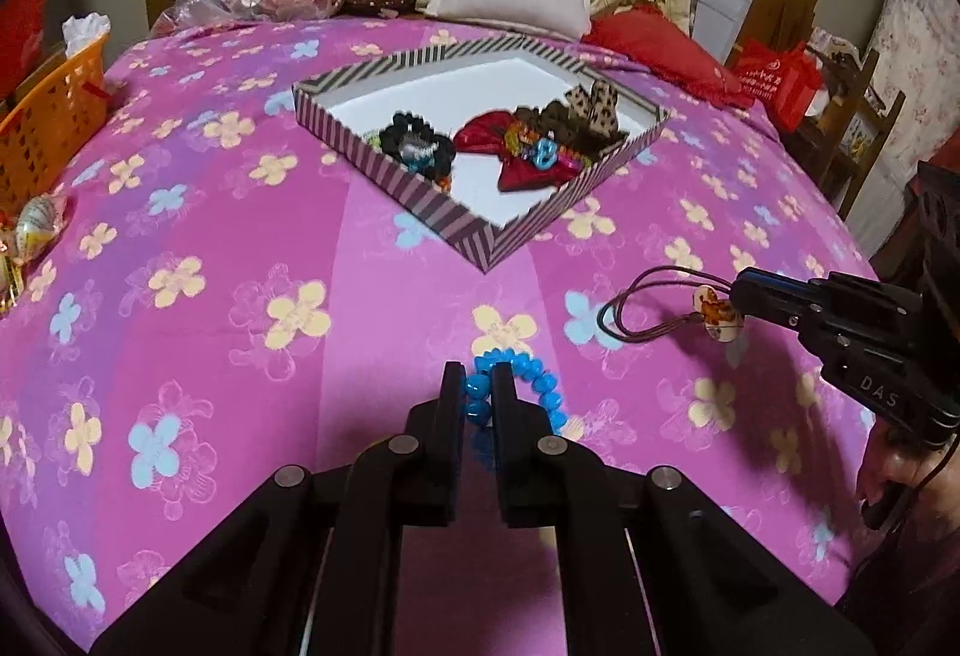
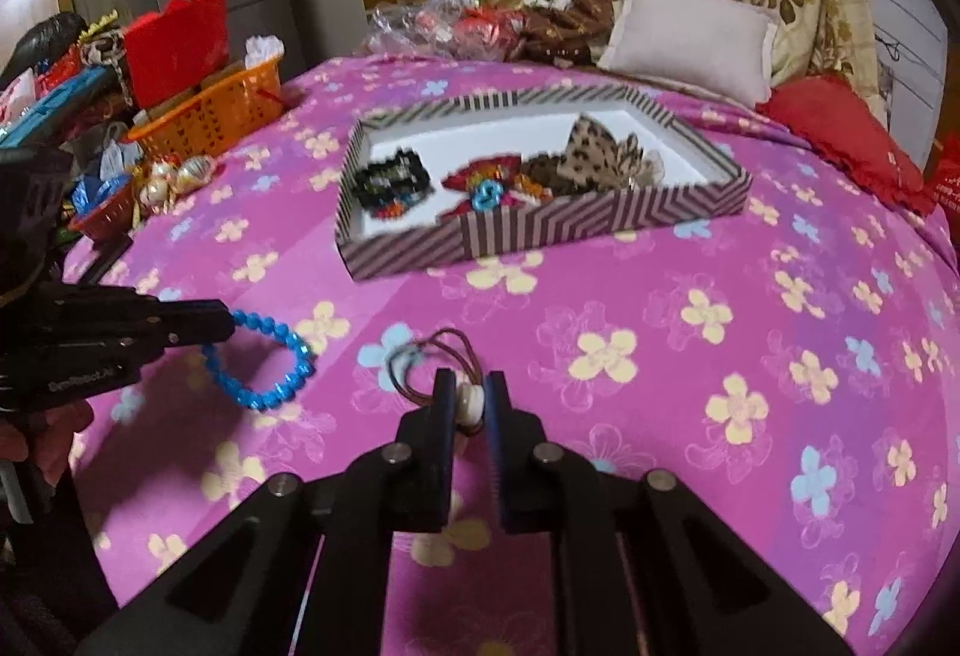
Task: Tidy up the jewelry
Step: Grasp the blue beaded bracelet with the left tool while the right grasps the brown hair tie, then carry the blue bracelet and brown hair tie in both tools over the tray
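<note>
Left hand-held gripper (image 1: 478, 383) is closed on the blue bead bracelet (image 1: 522, 386): pads pinch a few beads, and the rest of the loop hangs out to its right side and forward. In the right wrist view the same bracelet (image 2: 264, 362) dangles from the left gripper's tip above the pink flowered bedspread (image 2: 720, 356). Right hand-held gripper (image 2: 470, 393) is closed on a white painted bead (image 2: 470, 404) strung on a thin brown cord (image 2: 444, 350); the cord loops out ahead of the fingertips and slightly to the left. Both grippers point downward at the bed, side by side, apart from each other. Beyond both grippers, well apart from either, sits the striped box (image 1: 420, 194) with a white floor; it holds a black beaded piece (image 1: 414, 143), a red bow (image 1: 510, 152) and a leopard-print bow (image 1: 594, 107). An orange basket (image 2: 210, 110) stands at the bed's far-left edge.
</note>
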Motion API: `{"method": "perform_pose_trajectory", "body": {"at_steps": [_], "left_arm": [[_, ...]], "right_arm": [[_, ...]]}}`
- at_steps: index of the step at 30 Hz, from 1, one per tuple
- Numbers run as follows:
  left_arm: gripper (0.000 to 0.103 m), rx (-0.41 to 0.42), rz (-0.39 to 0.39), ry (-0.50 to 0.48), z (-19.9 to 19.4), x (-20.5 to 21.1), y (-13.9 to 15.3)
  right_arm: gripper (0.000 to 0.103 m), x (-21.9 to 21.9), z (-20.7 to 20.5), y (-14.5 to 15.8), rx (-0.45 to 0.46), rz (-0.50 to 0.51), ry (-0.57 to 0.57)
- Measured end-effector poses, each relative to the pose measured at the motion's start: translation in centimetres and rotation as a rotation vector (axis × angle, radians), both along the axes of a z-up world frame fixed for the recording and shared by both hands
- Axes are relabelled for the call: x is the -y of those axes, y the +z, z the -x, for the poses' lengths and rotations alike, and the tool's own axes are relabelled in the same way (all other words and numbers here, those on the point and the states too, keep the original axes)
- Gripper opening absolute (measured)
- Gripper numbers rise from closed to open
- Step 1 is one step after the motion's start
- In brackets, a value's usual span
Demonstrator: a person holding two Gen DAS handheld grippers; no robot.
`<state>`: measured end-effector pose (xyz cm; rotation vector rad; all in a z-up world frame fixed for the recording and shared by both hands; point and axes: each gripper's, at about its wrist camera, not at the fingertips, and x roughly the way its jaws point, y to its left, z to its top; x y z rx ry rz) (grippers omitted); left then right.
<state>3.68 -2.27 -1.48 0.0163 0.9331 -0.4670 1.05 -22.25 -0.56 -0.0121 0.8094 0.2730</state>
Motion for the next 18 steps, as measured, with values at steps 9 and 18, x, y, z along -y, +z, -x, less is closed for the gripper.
{"method": "perform_pose_trajectory", "body": {"at_steps": [9, 18], "left_arm": [[0.003, 0.058, 0.016, 0.0, -0.4, -0.2, 2.8], [0.003, 0.107, 0.012, -0.002, -1.8, 0.1, 5.2]], "right_arm": [[0.009, -0.7, -0.4, 3.0, 0.062, 0.013, 0.011], [0.009, -1.2, -1.7, 5.8, 0.12, 0.025, 0.017]]}}
